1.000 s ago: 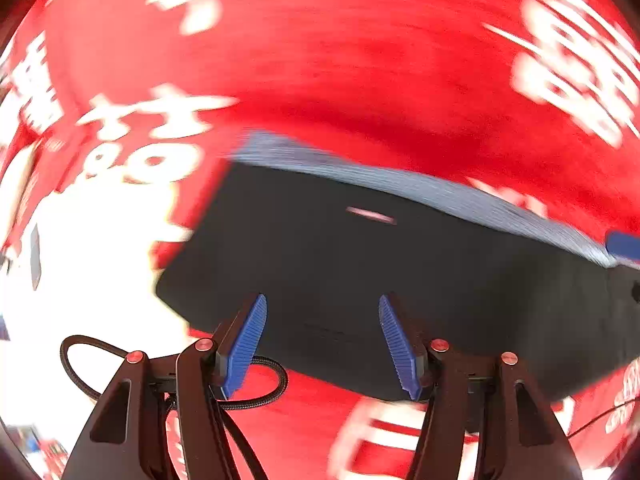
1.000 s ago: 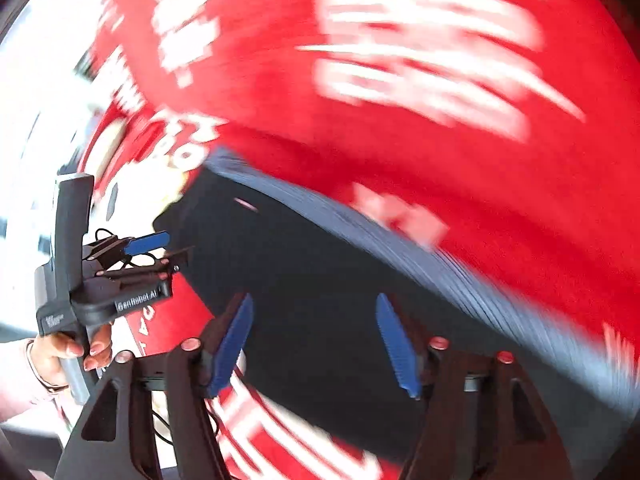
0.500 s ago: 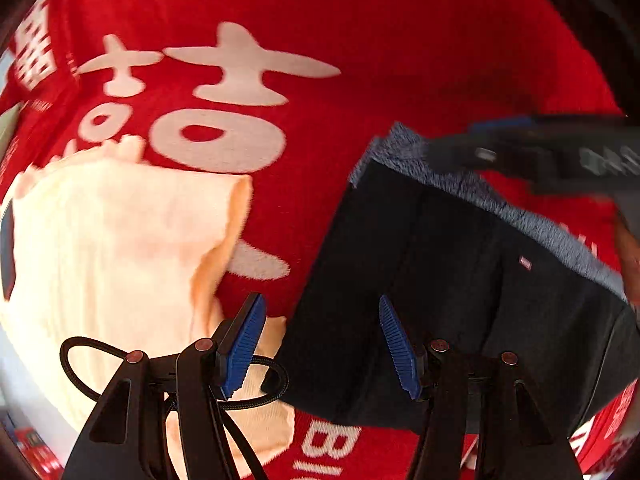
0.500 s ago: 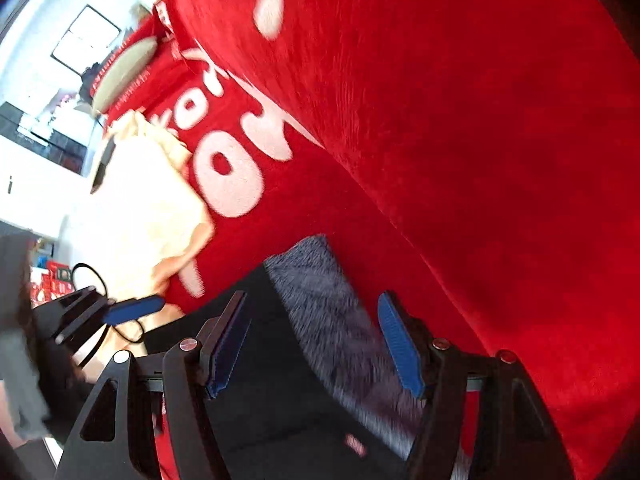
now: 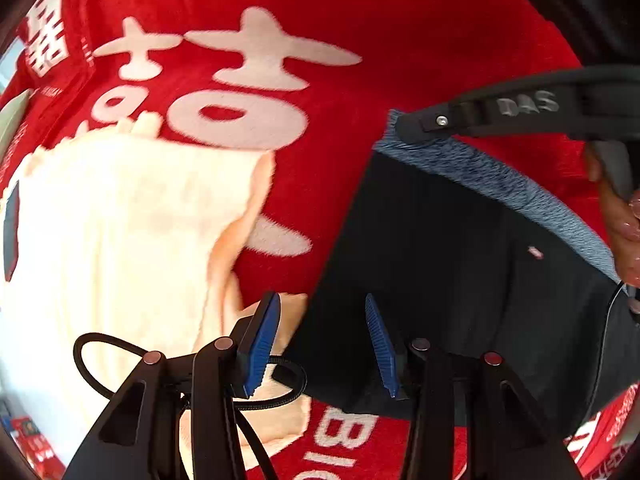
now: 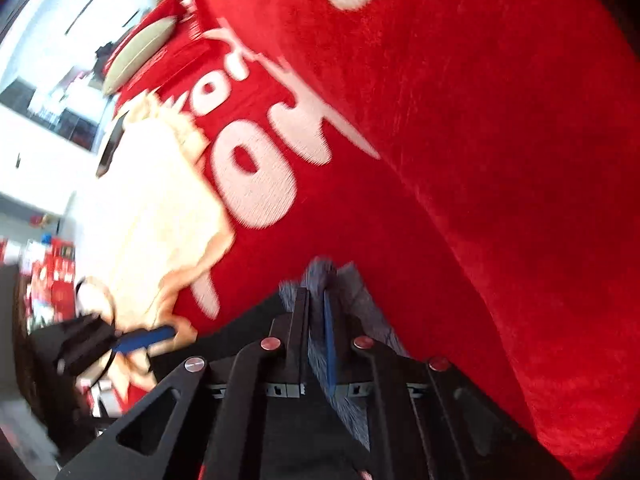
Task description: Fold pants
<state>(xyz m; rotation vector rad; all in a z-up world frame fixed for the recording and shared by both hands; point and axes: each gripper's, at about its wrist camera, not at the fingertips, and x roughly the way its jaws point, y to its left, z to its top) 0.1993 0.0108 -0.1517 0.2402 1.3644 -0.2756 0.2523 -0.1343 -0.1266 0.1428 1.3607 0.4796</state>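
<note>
Black pants (image 5: 460, 280) with a grey waistband (image 5: 500, 184) lie folded on a red blanket (image 5: 360, 8). My left gripper (image 5: 322, 344) points down over their near left edge; its jaws are closing with that edge between the blue pads, which do not press it. My right gripper (image 6: 316, 320) is closing on the waistband's far left corner (image 6: 352, 288), and grey cloth is pinched between its pads. From the left wrist view the right gripper (image 5: 404, 128) reaches in from the right, held by a hand (image 5: 620, 220). The left gripper (image 6: 140, 338) shows low at the left of the right wrist view.
A cream cloth (image 5: 120, 240) lies bunched on the blanket just left of the pants, under my left finger. A dark flat object (image 5: 10, 232) rests at its far left edge. A beige round cushion (image 6: 136, 52) sits far off. The blanket (image 6: 480, 120) bears large white characters.
Both grippers swept to the pants' left end. The right gripper went from wide open to shut on the waistband corner. The left jaws narrowed a little.
</note>
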